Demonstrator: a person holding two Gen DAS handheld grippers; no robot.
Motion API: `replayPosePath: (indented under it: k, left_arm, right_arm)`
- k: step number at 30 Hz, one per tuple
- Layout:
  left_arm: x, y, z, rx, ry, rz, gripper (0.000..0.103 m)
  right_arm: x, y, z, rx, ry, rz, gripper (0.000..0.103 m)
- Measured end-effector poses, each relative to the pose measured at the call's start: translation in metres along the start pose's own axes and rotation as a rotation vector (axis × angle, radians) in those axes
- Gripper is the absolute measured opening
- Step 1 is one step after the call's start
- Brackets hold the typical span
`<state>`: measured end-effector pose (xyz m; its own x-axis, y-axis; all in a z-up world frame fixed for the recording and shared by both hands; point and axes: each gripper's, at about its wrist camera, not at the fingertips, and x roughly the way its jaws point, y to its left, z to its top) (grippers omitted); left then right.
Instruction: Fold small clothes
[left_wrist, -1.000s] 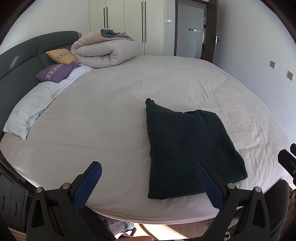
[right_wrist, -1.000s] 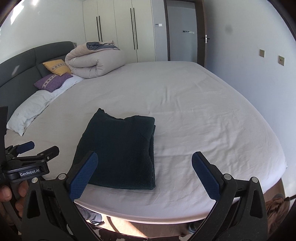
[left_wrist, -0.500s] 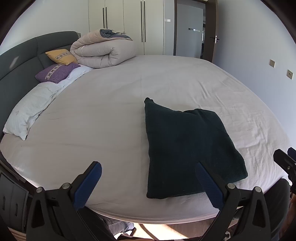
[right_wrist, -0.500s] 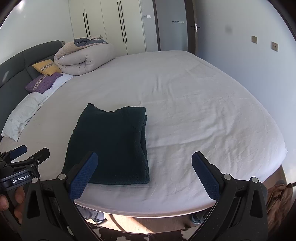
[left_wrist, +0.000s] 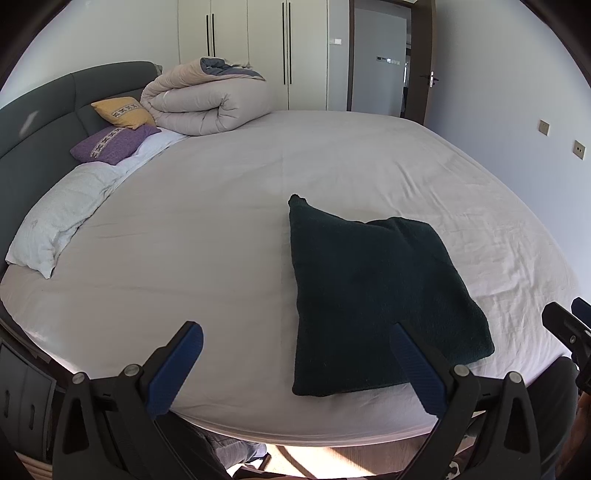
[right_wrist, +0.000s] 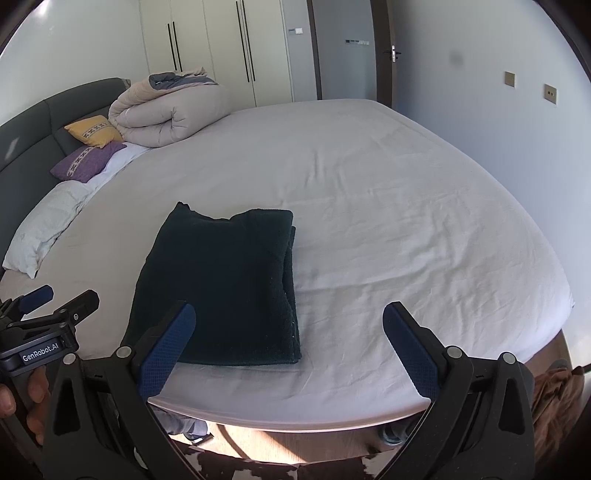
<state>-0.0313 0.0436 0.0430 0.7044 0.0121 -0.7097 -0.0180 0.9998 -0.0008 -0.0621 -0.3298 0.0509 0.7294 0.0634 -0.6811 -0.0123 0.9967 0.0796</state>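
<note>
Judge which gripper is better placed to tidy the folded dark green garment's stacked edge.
Right gripper, probably: the folded dark green fleece garment's layered edge faces its open jaws. The left gripper sees only the smooth side.

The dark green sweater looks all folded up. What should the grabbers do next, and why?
Probably nothing more than pulling back: the dark green sweater lies as a neat folded rectangle on the bed, and the left gripper and right gripper are open, holding nothing.

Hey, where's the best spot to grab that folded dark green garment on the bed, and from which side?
Probably the near short edge of the folded dark green garment, approached low from the bed's front edge. It lies flat on the white bedsheet, its layered edges stacked along its right side, so pinching near that near-right corner should catch every layer. Both the left gripper and right gripper are open and empty.
</note>
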Motion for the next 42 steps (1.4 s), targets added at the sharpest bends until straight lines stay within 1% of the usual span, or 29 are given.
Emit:
replayPosePath:
  k: [42]
  left_arm:
    - [0.000, -0.001, -0.002, 0.000, 0.005, -0.004, 0.103]
  right_arm:
    - [0.010, 0.006, -0.005, 0.005, 0.025, 0.006, 0.103]
